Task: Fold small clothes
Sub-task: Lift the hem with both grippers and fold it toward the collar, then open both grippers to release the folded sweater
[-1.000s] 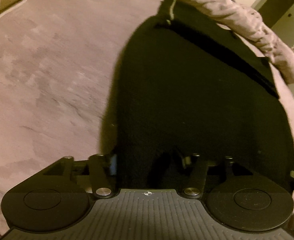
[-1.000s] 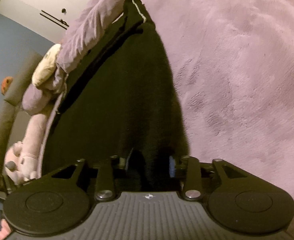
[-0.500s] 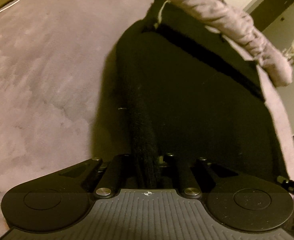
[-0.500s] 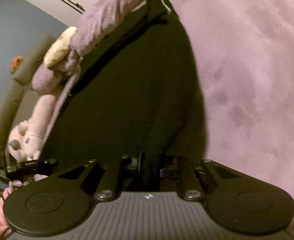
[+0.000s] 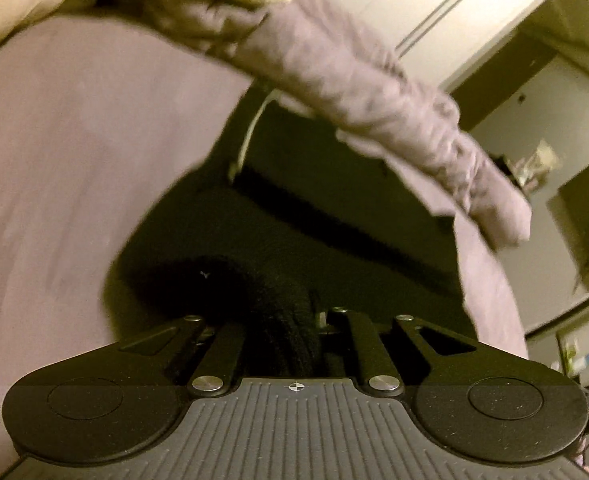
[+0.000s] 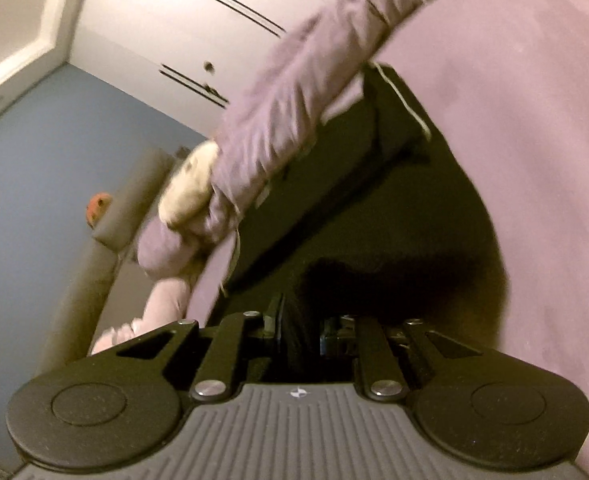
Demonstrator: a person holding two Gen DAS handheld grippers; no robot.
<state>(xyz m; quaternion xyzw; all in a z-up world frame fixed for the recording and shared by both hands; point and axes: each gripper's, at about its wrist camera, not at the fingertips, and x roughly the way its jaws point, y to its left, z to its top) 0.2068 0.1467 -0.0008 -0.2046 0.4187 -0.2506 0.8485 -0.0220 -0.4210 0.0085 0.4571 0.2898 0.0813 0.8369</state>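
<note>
A black garment (image 5: 302, 220) lies on a mauve bed cover (image 5: 74, 152), with a white cord at its far end. My left gripper (image 5: 290, 320) is shut on a bunched near edge of the garment and lifts it over the flat part. In the right wrist view the same black garment (image 6: 374, 208) lies on the bed cover (image 6: 534, 120). My right gripper (image 6: 300, 324) is shut on the other near edge, also raised. The fingertips are hidden in the dark cloth.
A rolled mauve blanket (image 5: 366, 96) lies across the far side, over the garment's far end; it also shows in the right wrist view (image 6: 294, 100). Soft toys (image 6: 186, 188) sit at the bed's side. White wardrobe doors (image 6: 182, 28) and a blue wall (image 6: 34, 200) stand behind.
Both grippers closed on the garment's near edge, then lifted it and carried it forward toward the far end. The near part now bunches over the flat cloth.
</note>
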